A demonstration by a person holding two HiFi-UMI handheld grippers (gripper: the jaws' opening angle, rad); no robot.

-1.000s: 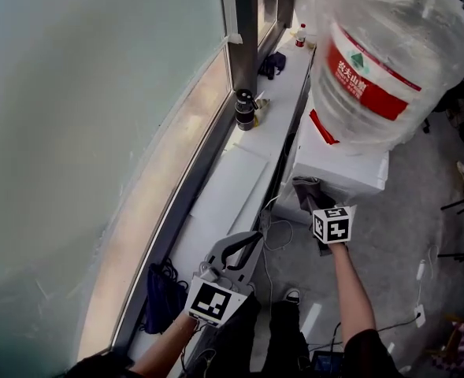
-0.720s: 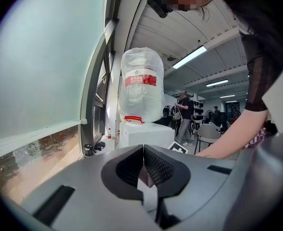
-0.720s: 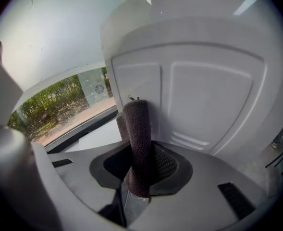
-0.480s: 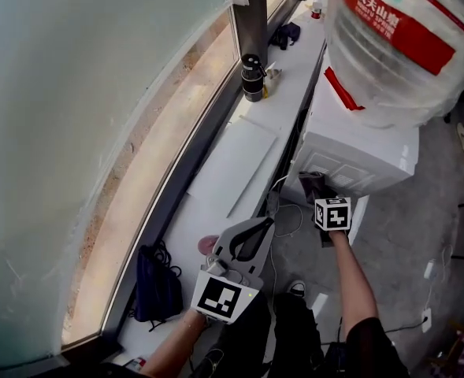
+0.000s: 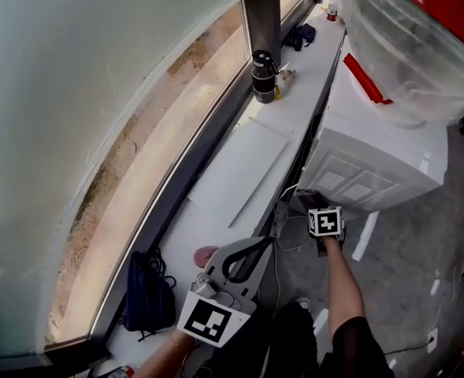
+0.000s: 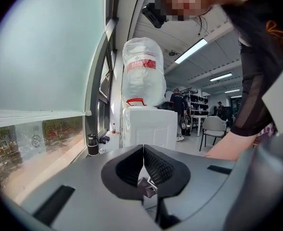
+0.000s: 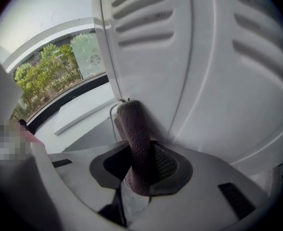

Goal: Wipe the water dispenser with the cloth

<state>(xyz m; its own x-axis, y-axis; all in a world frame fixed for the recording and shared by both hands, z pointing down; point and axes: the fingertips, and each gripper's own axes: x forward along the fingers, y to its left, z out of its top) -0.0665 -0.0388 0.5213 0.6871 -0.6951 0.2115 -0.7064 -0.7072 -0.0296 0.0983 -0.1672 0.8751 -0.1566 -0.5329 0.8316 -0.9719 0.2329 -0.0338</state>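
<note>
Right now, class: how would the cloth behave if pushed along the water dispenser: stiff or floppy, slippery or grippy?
Probably soft and floppy: the cloth bunches into a roll where the right tongs pinch it. Its nubbly surface would probably drag rather than slide on the smooth water dispenser.

Grey hand-held grippers, black clothing.
The left hand-held gripper (image 5: 268, 241) has a pale grey moulded body, black ribbed pads (image 6: 156, 165) inside its jaws, and a white cube (image 5: 209, 320) printed with black square markers. The right hand-held gripper (image 5: 305, 201) carries a like cube (image 5: 326, 221) (it shows smaller in the head view). The person wears a black short sleeve (image 5: 356, 345), which the left gripper view shows as fine mesh near the hem, with a small orange mark higher up.
</note>
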